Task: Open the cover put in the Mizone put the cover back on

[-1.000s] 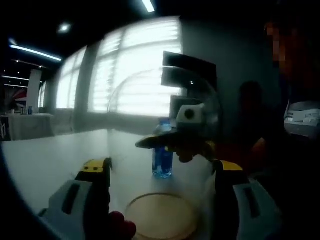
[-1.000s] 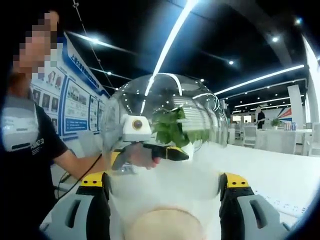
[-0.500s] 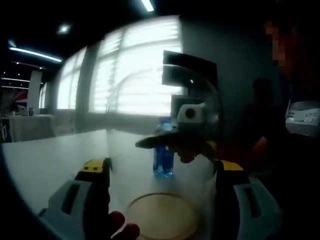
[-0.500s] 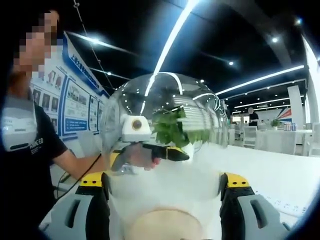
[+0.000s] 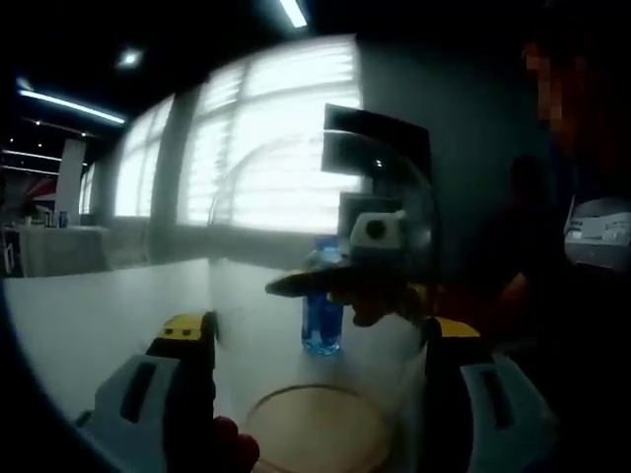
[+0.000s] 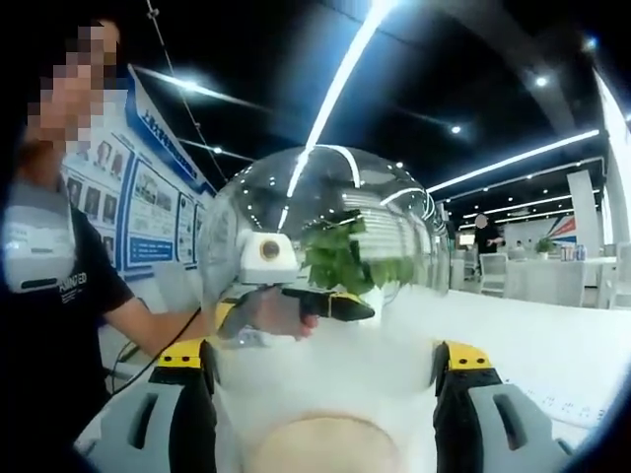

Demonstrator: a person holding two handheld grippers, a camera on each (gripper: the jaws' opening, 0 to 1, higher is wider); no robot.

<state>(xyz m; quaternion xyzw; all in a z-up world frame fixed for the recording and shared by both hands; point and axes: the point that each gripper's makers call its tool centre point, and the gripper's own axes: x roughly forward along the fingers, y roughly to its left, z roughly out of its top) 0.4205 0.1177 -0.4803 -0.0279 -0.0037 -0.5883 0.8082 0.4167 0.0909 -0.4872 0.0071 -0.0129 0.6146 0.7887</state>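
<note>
clear glass dome cover [image 6: 325, 256] rounded and see-through, held between both sets of jaws, bulging up ahead of them with ceiling lights mirrored on its skin and green leaves seen through it; in the left gripper view the same cover [image 5: 394, 197] faint against the bright window. round wooden base [image 5: 317, 429] flat on the white table just below the cover's lower edge. blue mizone bottle [image 5: 322, 296] upright on the table beyond the base, seen through the glass.
</note>
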